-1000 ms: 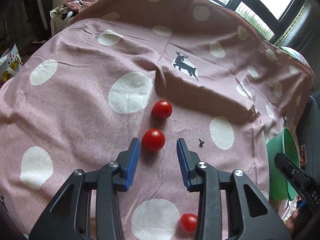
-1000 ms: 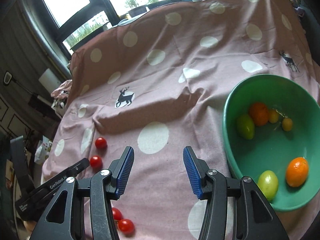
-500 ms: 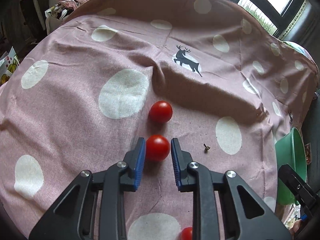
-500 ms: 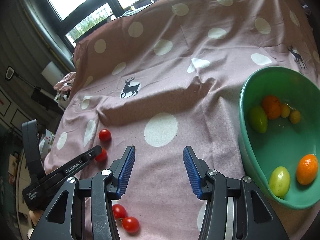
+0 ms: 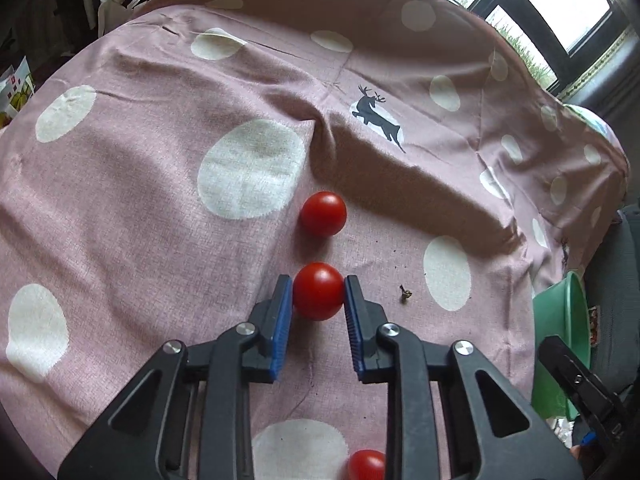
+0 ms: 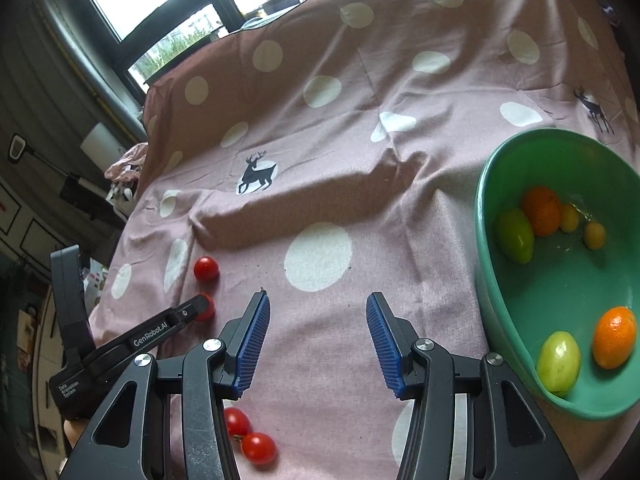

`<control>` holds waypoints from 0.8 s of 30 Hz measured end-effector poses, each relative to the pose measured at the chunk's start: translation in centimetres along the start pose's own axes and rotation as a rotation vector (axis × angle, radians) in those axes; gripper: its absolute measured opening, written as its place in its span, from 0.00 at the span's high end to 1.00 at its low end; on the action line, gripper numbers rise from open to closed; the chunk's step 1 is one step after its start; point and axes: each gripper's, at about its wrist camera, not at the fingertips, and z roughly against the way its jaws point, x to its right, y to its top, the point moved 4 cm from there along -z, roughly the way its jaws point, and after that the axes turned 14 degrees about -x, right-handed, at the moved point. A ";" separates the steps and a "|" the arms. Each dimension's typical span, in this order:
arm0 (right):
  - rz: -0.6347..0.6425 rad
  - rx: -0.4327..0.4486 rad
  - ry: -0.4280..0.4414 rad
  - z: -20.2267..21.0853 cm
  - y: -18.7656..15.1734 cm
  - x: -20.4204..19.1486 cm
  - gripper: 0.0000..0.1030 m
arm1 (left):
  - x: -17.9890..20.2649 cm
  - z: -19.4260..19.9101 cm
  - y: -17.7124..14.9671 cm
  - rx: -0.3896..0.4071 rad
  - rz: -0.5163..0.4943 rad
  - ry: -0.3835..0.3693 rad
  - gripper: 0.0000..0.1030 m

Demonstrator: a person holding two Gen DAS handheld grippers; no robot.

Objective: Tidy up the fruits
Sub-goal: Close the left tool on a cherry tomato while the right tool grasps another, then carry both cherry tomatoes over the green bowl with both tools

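Holding two oranges [image 6: 543, 210], two green fruits [image 6: 515, 235], two small yellow fruits [image 6: 594, 234]: green bowl [image 6: 486, 264], frame right | writing "GenRobot.AI", lower left | left gripper [image 5: 317, 294] clenched on cherry tomato [image 5: 318, 290], frame centre | right gripper [image 6: 316, 320] released over polka-dot cloth [image 6: 360, 128]

Daylight enters from the windows [image 6: 132, 0] behind the spotted cloth [image 5: 160, 200], blown out white. Soft shadow lies along the cloth fold nearest the windows. Fisheye bends the edges; corners vignette black. Focus sharp throughout, no motion blur.
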 end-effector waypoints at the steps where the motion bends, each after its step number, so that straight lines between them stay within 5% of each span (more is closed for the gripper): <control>1: 0.006 -0.007 0.008 -0.2 0.3 -0.4 0.50 | -0.3 0.9 -0.1 0.016 0.014 -0.022 0.76; 7: 0.088 -0.102 0.117 -3.6 3.1 -5.3 0.50 | -2.0 6.1 -0.1 0.142 0.052 -0.087 0.75; 10: 0.116 -0.168 0.138 -7.0 4.2 -7.9 0.50 | -2.9 7.1 0.0 0.177 0.072 -0.053 0.75; 14: 0.124 -0.233 0.141 -10.8 4.9 -10.0 0.61 | -3.8 7.3 0.3 0.188 0.093 -0.025 0.75; 24: 0.130 -0.256 0.156 -13.9 5.0 -11.4 0.70 | -3.8 8.0 0.2 0.207 0.077 -0.028 0.75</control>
